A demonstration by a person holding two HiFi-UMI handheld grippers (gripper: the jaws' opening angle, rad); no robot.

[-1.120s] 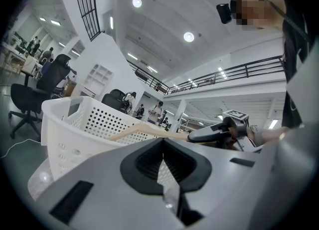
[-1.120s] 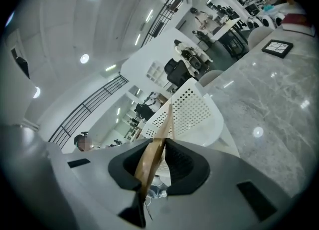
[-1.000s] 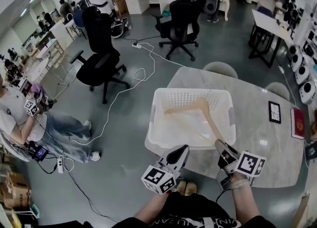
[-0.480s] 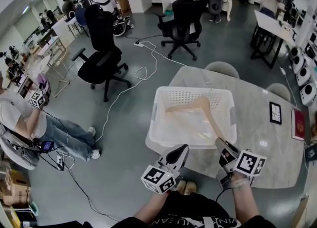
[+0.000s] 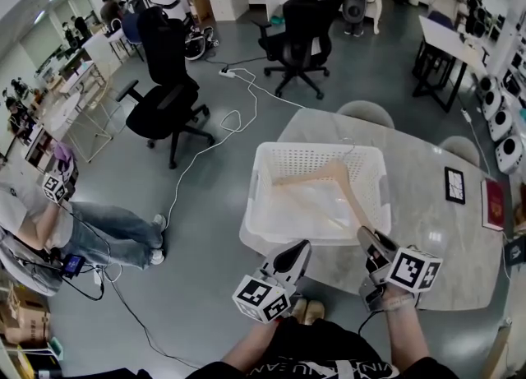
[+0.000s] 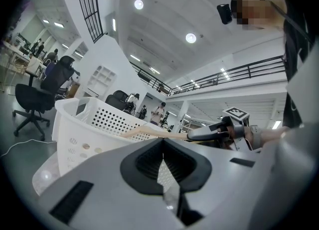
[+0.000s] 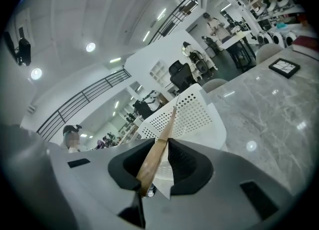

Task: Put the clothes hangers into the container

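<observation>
The right gripper [image 5: 371, 244] has its jaws clamped on one arm-end of the wooden hanger [image 5: 335, 178], so the rest reaches out over the white basket [image 5: 256, 173]. I'd guess it is gripped at the tip so that it can go in without the gripper following. The left gripper [image 5: 289, 256] hangs just outside the near rim, jaws pressed together on nothing, apparently not needed.

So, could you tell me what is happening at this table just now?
A person is working with two handheld grippers. The right gripper is shut on one end of a wooden hanger, whose rest reaches into the white basket on the table. The left gripper is shut and empty, in front of the basket.
</observation>
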